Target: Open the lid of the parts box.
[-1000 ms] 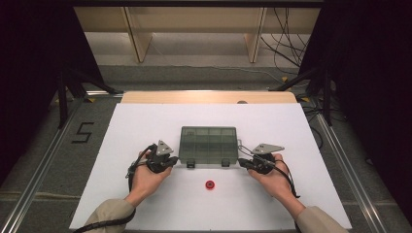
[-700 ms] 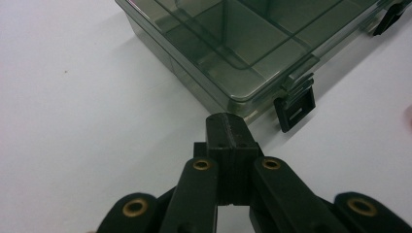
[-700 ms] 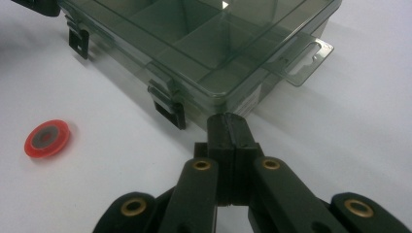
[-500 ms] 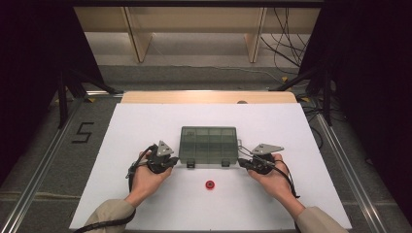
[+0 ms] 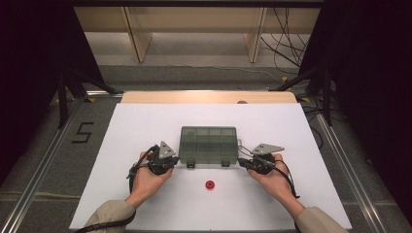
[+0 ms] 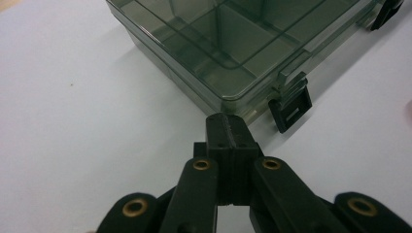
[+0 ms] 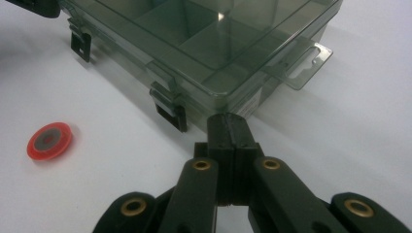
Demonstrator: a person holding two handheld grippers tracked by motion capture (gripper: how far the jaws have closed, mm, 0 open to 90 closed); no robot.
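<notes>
The left gripper has its jaws pressed together with nothing between them, its tip at the near left corner of the box, just beside a black latch. The right gripper is likewise closed and empty, tip at the box's near right corner. The box sits lid down mid-table. A red disc lies near the table's front edge, apart from both.
</notes>
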